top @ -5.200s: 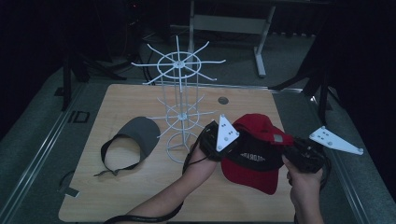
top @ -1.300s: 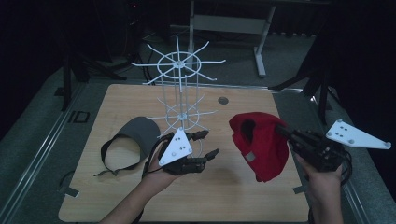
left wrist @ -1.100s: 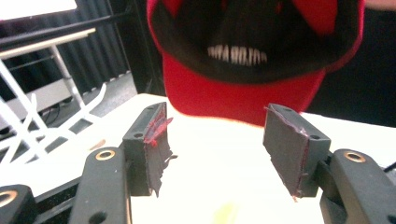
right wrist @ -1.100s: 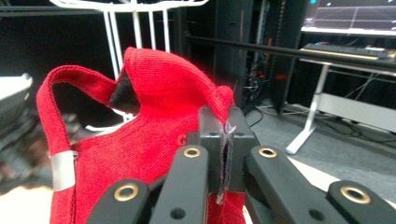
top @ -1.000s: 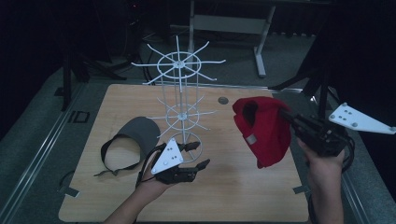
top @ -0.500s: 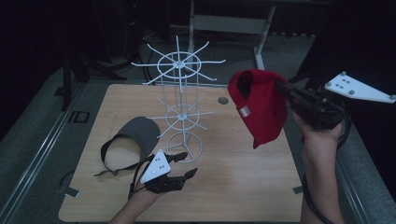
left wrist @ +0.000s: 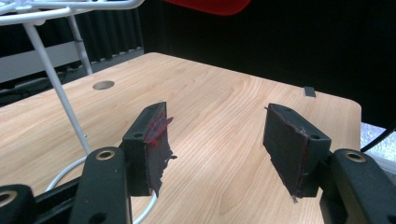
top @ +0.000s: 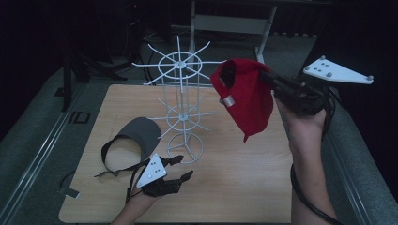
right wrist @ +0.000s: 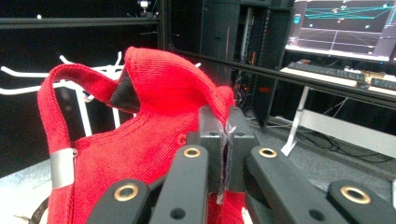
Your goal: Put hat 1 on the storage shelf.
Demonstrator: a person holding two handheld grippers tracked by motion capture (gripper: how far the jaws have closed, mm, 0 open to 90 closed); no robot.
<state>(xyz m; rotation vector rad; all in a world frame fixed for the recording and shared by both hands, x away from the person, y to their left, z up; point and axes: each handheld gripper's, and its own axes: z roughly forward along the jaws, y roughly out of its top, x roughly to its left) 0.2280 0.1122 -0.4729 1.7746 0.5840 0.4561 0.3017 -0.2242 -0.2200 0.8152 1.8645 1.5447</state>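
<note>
- One red cap (top: 248,101) hangs pinched in the right tool (top: 274,84), upper right, just right of the white rack (top: 180,105).
- Left tool (top: 180,169) rests spread, empty, lower left on the bench (top: 234,178).

The left gripper (top: 180,168) lay low near the table's front edge, its black jaws parted with nothing between them, the hand (top: 136,202) behind it. The right gripper (top: 268,79) was raised on an upright forearm, jaws pinched together on red knitted cloth (top: 248,98).
</note>
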